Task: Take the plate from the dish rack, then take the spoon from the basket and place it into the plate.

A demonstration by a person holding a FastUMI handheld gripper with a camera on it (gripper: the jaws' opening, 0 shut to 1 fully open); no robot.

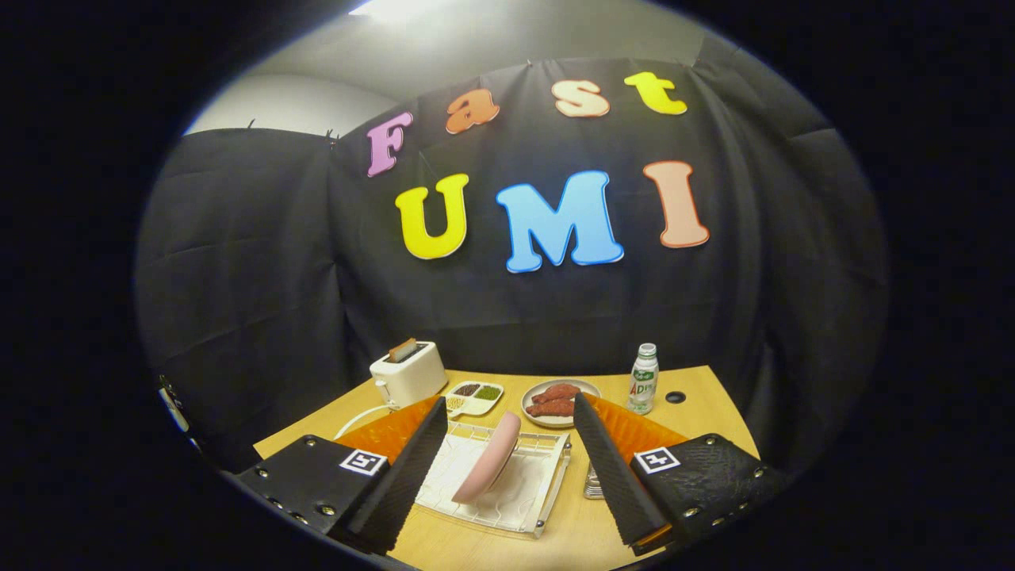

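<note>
Plate [489,466]: I count one, pink, standing tilted on edge in the white dish rack [547,496], between my fingers and touching neither. My gripper [507,432] is spread wide and holds nothing. Beyond the rack on the table [698,396] I see one toaster [408,374], one divided dish [474,397], one bowl of reddish food [560,403] and one bottle [643,380].

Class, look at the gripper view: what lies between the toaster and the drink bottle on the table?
Two dishes: a divided dish beside the toaster, then a plate of reddish food nearer the bottle. The gripper is open.
</note>
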